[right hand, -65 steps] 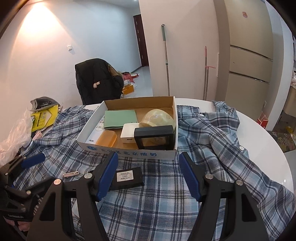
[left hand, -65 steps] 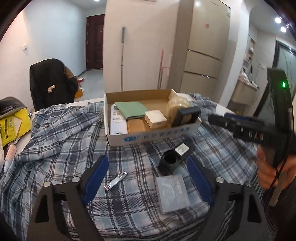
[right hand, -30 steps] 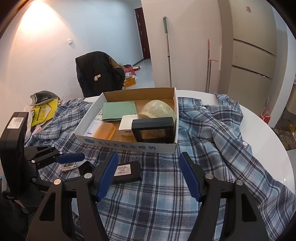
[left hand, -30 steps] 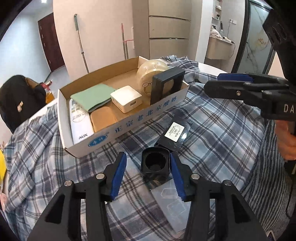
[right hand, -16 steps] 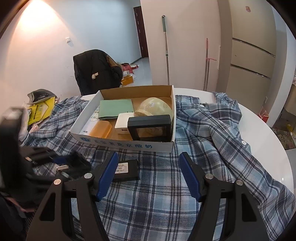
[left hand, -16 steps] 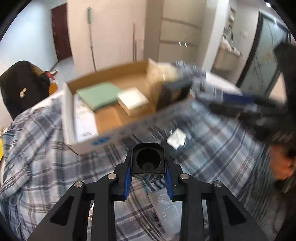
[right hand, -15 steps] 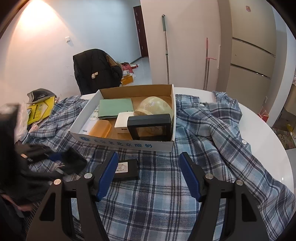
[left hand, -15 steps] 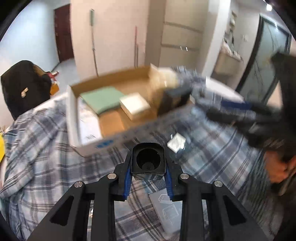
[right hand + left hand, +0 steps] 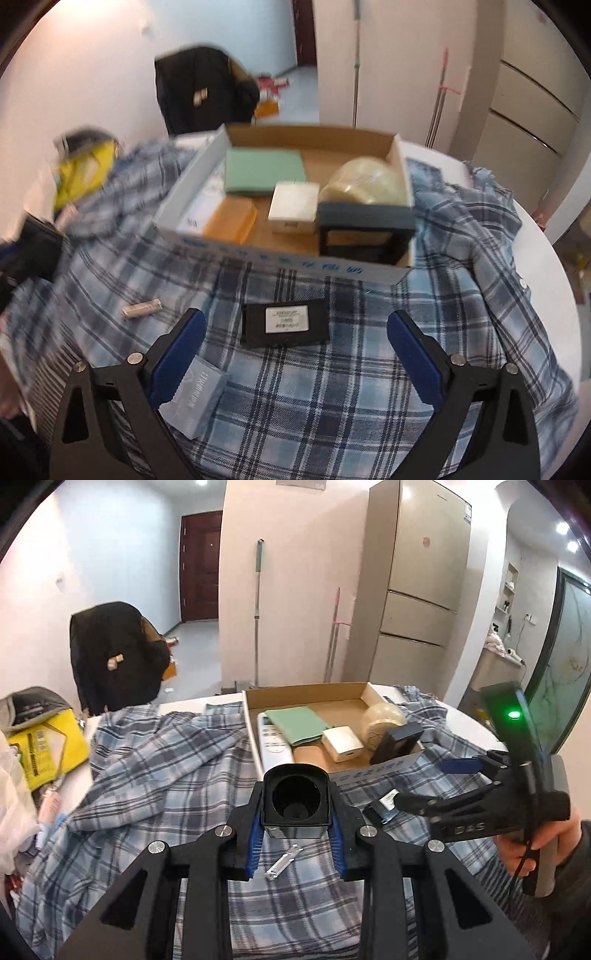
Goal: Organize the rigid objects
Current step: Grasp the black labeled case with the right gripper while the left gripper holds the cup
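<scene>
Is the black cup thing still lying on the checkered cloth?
No, the left gripper holds the black cup up between its blue pads.

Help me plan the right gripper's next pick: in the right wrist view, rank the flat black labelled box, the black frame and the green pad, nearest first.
1. Flat black labelled box: on the cloth, between the open jaws.
2. Black frame: cardboard box's near right corner.
3. Green pad: farther back, left.

Left gripper (image 9: 295,821): clamping the black square cup (image 9: 295,799), lifted clear of the plaid cloth (image 9: 155,775).
Right gripper (image 9: 295,345): jaws having just been opening, standing wide, nothing between the pads, hovering over the plaid cloth.
Right hand (image 9: 532,845): gripping the handle.
</scene>
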Tool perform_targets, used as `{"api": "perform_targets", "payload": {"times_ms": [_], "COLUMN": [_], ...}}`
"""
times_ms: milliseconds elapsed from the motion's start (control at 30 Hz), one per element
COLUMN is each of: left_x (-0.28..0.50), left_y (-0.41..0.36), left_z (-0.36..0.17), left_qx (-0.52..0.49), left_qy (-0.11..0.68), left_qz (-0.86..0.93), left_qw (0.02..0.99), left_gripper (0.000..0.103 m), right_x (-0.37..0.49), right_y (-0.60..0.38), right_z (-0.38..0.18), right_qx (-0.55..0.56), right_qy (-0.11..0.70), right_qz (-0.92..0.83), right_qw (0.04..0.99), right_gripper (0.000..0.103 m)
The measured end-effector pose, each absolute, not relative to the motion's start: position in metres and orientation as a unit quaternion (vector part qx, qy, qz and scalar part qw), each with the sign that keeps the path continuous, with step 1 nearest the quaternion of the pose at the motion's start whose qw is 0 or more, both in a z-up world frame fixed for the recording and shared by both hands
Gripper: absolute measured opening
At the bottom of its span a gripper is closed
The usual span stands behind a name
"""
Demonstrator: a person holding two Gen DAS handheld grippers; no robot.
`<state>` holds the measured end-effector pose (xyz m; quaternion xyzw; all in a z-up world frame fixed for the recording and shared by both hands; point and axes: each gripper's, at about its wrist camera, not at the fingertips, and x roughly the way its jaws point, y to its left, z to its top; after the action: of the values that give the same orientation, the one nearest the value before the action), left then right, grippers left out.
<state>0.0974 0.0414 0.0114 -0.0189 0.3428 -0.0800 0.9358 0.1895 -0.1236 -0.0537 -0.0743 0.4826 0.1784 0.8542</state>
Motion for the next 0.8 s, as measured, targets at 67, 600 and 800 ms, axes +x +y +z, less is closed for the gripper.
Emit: {"api": "perform_targets", "payload": {"times_ms": [67, 600, 800], "left_x": [0.095, 0.101, 0.098], "left_y": [0.042, 0.052, 0.051], "left_z": [0.01, -0.002, 0.0], "left_qx": [-0.021, -0.03, -0.022], "left_qy": [0.344, 0.352, 0.362], "left_qz": [-0.082, -0.082, -0.076], "left_qw": [0.935, 0.932, 0.929], "left_gripper": [0.032, 0.032, 0.032], "right_x": [0.194, 0.212, 0.211], "right_y": [-0.115, -0.102, -0.107], "right_z": [-0.063, -0.097, -0.102], "right_qx": [-0.088, -0.119, -0.113], "right_qy": [0.5, 0.542, 0.55], "right_qz": [0.172, 0.15, 0.153], "right_qw": [0.844, 0.818, 0.813], "right_gripper": [0.089, 0.083, 0.067]}}
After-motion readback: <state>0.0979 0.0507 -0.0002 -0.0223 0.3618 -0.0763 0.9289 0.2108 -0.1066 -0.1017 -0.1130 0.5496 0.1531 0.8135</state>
